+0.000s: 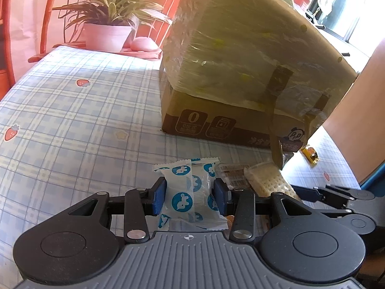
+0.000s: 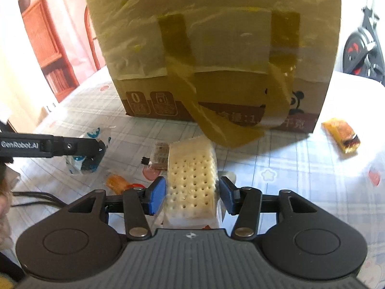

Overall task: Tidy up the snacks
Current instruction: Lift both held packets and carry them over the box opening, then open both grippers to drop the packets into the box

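Observation:
My left gripper [image 1: 189, 198] is shut on a white snack packet with blue round prints [image 1: 189, 192], held just above the checked tablecloth [image 1: 72, 110]. My right gripper [image 2: 192, 196] is shut on a wrapped cracker packet with rows of holes [image 2: 191, 180]; it also shows in the left wrist view [image 1: 272, 181]. A cardboard box [image 2: 216, 55] with taped flaps and loose tape strips stands just behind both. In the right wrist view the left gripper [image 2: 96, 153] reaches in from the left with the blue-print packet [image 2: 81, 163].
A small brown packet [image 2: 160, 155] lies beside the cracker. An orange snack [image 2: 118, 183] lies at front left and a golden wrapped snack [image 2: 341, 134] at right, near the box. A potted plant [image 1: 108, 19] stands on a chair behind the table. Cables lie at the left edge.

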`<state>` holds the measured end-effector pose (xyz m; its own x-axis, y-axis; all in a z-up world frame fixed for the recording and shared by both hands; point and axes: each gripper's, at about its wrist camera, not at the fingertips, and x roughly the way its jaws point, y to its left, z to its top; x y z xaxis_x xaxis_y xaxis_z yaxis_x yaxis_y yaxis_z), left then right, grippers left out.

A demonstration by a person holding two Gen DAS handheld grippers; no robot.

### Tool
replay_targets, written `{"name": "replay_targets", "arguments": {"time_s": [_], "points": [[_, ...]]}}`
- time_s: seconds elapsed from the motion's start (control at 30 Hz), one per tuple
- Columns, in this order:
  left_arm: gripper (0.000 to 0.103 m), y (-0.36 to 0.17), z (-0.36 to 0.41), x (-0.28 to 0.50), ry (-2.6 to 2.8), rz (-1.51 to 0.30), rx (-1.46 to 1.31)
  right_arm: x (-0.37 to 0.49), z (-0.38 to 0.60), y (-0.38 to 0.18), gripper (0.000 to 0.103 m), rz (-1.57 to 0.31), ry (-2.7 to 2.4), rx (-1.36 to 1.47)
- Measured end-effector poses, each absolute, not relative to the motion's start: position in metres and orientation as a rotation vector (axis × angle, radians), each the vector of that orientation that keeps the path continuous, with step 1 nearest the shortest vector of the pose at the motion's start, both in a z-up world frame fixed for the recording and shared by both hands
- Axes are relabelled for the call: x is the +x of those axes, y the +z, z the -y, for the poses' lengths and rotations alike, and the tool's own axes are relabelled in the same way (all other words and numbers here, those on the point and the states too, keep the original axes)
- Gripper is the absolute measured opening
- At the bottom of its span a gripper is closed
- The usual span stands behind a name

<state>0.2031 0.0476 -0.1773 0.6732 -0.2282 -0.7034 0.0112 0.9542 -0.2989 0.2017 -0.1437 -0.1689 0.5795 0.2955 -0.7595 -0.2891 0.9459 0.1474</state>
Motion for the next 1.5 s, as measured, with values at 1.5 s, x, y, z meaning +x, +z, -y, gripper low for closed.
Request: {"name": "replay_targets", "arguments": {"time_s": [1.5], "points": [[0.045,0.012,0.003,0.288,-0.349,-0.393,-0.186,0.287,0.212,-0.011,0.049,-0.416,0.338,0.190]]}}
